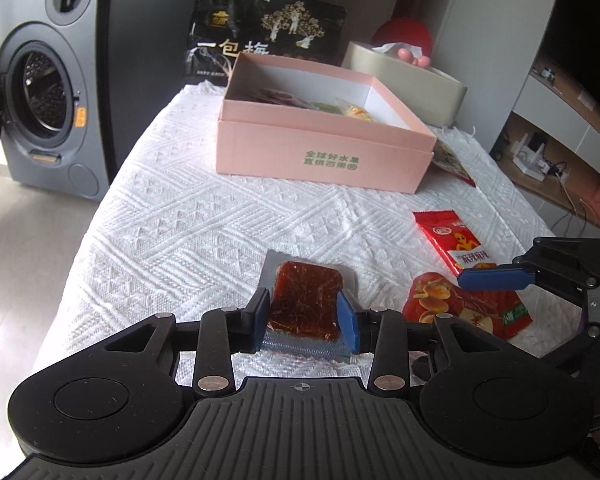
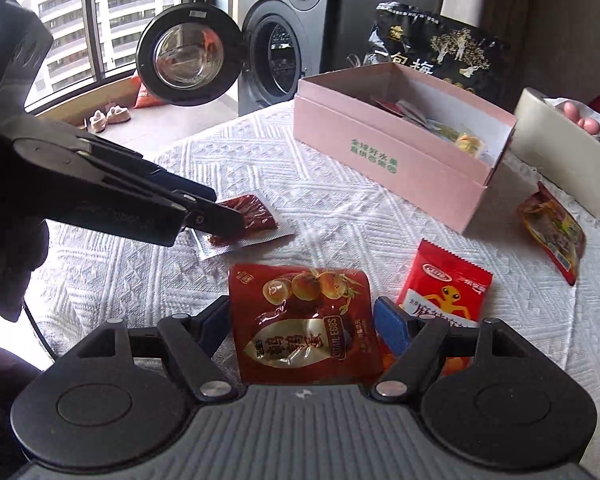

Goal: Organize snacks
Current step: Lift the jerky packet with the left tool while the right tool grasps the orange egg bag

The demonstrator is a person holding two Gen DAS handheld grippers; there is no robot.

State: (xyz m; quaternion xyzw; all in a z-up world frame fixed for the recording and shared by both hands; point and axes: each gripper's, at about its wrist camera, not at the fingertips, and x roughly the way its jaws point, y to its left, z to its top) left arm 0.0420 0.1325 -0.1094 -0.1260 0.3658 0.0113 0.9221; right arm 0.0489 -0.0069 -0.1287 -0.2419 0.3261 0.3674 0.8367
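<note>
My left gripper is shut on a clear vacuum pack of dark red dried meat, which lies on the white tablecloth; it also shows in the right wrist view. My right gripper is shut on a red quail egg packet, also in the left wrist view. A red spicy snack packet lies just to its right. The open pink box stands farther back with several snacks inside.
A black plum bag stands behind the box. A beige tissue box sits at the back right. Another red snack packet lies right of the pink box. A washing machine with its door open stands left of the table.
</note>
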